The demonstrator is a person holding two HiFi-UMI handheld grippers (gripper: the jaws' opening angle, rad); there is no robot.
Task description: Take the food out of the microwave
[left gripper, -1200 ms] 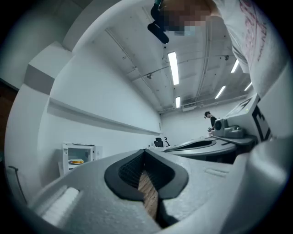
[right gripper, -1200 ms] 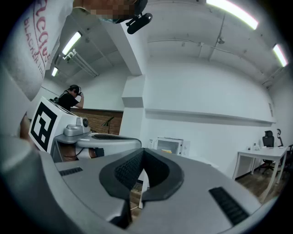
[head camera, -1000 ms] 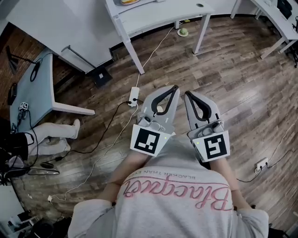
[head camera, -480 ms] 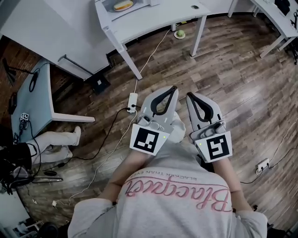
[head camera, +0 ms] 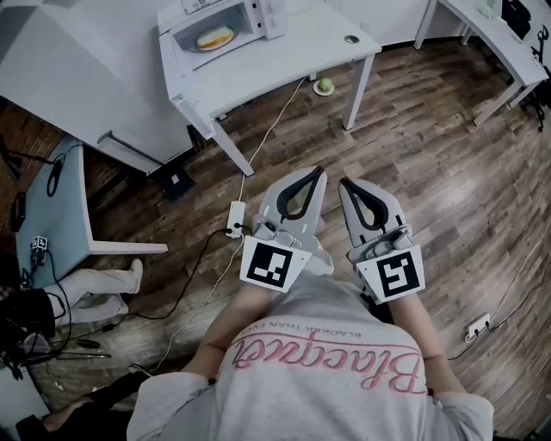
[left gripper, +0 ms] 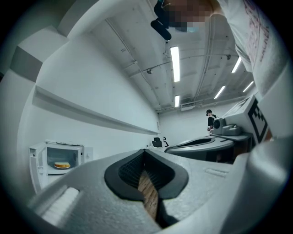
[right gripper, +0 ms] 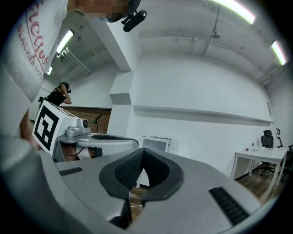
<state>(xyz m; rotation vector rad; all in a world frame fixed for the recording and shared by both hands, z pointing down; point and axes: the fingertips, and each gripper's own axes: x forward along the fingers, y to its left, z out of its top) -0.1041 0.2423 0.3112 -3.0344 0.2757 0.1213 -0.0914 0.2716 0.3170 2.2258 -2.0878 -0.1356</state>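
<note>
In the head view a white microwave [head camera: 225,21] stands with its door open on a white table [head camera: 284,52] at the top. Inside it lies the food [head camera: 213,37], a yellow-brown piece on a plate. The left gripper view shows the same microwave [left gripper: 57,160] far off at the left, with the food [left gripper: 62,165] inside. My left gripper [head camera: 321,171] and right gripper [head camera: 343,182] are held side by side over the wooden floor, well short of the table. Both are shut with nothing between the jaws. The right gripper view shows the microwave [right gripper: 157,144] ahead.
A power strip [head camera: 234,219] and cables lie on the floor between me and the table. A green object [head camera: 325,86] sits by a table leg. A grey desk [head camera: 52,198] stands at the left and another white table [head camera: 482,34] at the right. A person [left gripper: 210,119] stands far off.
The table has come down into the head view and the open microwave with the food now shows. Both grippers stay side by side and shut.
</note>
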